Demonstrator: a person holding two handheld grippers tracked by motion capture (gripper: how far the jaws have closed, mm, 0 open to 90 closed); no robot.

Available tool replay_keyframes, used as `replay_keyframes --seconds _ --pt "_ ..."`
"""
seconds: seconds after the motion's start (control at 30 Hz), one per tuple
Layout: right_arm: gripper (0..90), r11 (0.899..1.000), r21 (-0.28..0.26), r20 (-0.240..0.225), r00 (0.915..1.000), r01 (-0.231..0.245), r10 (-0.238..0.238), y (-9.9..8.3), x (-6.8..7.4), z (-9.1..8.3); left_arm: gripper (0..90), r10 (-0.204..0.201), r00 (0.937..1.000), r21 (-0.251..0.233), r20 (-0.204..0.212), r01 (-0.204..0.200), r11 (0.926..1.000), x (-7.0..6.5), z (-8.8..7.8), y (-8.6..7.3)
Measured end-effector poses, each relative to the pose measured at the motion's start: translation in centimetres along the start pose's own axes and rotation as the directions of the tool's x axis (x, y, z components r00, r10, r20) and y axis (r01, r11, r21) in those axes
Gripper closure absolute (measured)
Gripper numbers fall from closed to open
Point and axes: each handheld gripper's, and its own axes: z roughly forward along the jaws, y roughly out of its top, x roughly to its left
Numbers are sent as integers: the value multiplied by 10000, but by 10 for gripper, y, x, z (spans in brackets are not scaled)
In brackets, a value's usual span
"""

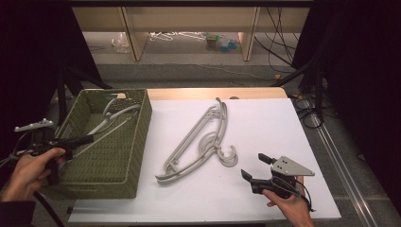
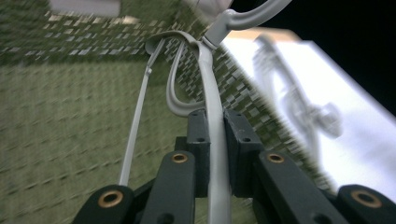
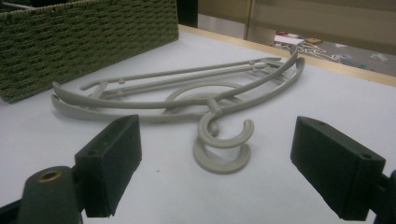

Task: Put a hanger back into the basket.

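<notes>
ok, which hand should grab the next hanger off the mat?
Right. Its tool is open beside the stacked hangers on the mat; the left tool is shut on a hanger over the basket.

A white sheet (image 1: 265, 127) covered the table, and a strip of pale wooden tabletop (image 1: 213, 93) showed along its far edge. Beyond it, grey floor (image 1: 189, 71) ran back to light wooden furniture legs (image 1: 132, 33), with small clutter (image 1: 222, 42) and white wire shapes (image 1: 170, 36) scattered underneath. Black cables (image 1: 279, 42) trailed down on the right. Dark curtains (image 1: 364, 71) closed in both sides, a metal rail (image 1: 340, 165) ran along the right-hand floor, and the tabletop was brightly lit.
</notes>
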Motion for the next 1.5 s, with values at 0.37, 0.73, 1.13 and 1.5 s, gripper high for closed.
replay_keyframes --seconds 0.37,0.73,1.13,1.5 --pt "174 10000 20 38 10000 18 -18 0 0 0 786 -311 9990 371 -333 323 9988 10 -1 7" --pt "175 9999 24 -105 9999 -109 109 -1 0 1 757 485 9861 2035 -1588 -153 9790 27 4 8" --pt "176 9998 182 -37 10000 -40 40 0 0 0 720 443 9540 2675 -2966 384 9628 46 7 0" --pt "175 9999 159 0 10000 49 -49 -1 0 1 533 -150 9170 1648 -3986 877 9824 44 -1 3"
